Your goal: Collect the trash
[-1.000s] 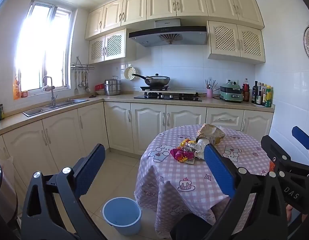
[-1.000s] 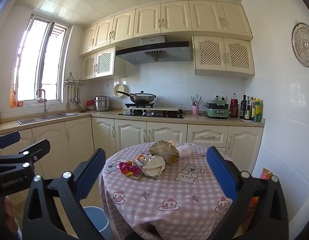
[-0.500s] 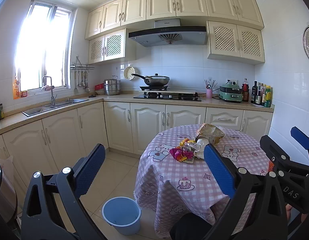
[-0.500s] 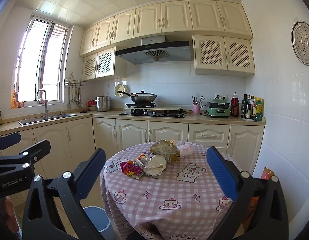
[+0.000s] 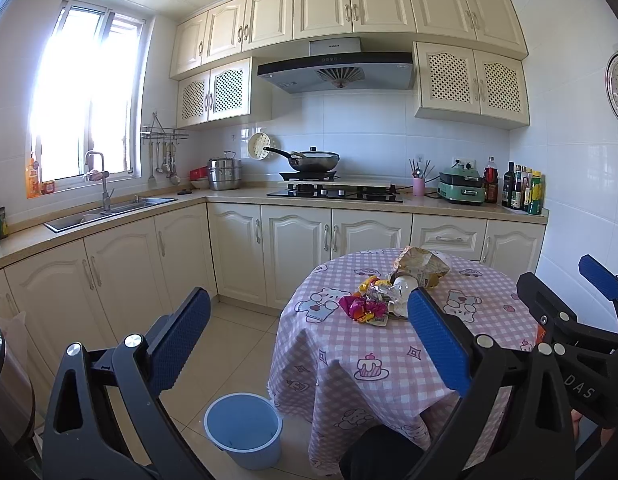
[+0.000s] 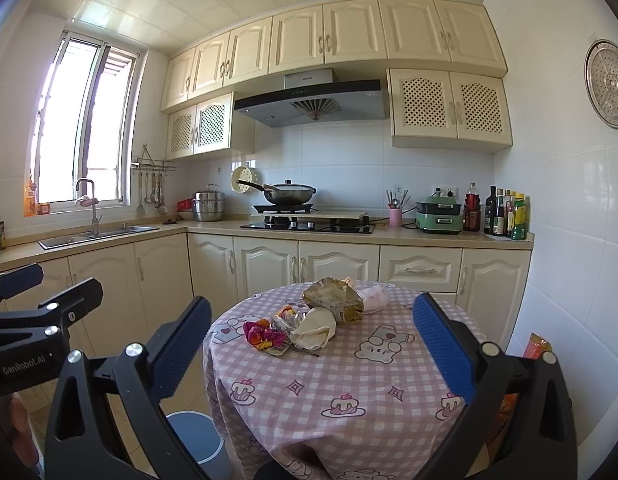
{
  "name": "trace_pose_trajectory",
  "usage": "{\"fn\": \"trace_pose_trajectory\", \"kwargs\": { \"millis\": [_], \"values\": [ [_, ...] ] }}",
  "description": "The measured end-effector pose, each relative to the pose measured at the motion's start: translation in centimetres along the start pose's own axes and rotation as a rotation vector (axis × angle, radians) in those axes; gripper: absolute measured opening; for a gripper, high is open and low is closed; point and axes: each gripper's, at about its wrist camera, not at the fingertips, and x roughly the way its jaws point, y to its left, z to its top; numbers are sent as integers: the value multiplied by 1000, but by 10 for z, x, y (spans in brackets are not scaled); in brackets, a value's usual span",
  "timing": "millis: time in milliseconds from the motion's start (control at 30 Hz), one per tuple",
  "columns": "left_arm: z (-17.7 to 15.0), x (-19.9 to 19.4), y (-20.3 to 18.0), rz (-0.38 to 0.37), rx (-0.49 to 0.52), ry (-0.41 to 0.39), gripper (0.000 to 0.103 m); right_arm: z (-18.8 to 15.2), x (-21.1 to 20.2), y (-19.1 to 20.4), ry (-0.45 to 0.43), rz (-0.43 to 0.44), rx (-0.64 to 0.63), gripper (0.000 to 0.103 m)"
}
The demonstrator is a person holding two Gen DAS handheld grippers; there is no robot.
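A pile of trash lies on the round table with the pink checked cloth (image 6: 349, 384): a crumpled brown paper bag (image 6: 333, 298), a white paper cup on its side (image 6: 315, 326), and pink and orange wrappers (image 6: 265, 336). The pile also shows in the left wrist view (image 5: 389, 296). A light blue bin (image 5: 245, 428) stands on the floor left of the table; its rim shows in the right wrist view (image 6: 197, 436). My left gripper (image 5: 309, 340) is open and empty, short of the table. My right gripper (image 6: 311, 348) is open and empty, in front of the pile.
Cream cabinets and a counter run along the back and left walls, with a sink (image 5: 109, 208), a hob with a wok (image 5: 313, 160), and bottles (image 5: 521, 192). An orange packet (image 6: 539, 346) sits by the right wall. Tiled floor lies left of the table.
Both views have shifted only slightly; the grippers stay open and the trash has not moved.
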Motion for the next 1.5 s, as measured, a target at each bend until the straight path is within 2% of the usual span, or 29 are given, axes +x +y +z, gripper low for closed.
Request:
{"fn": "trace_pose_trajectory", "kwargs": {
  "millis": [1500],
  "values": [
    [1,-4,-3,-1,-3,3,95,2,4,4,10,26,1,99]
  ]
}}
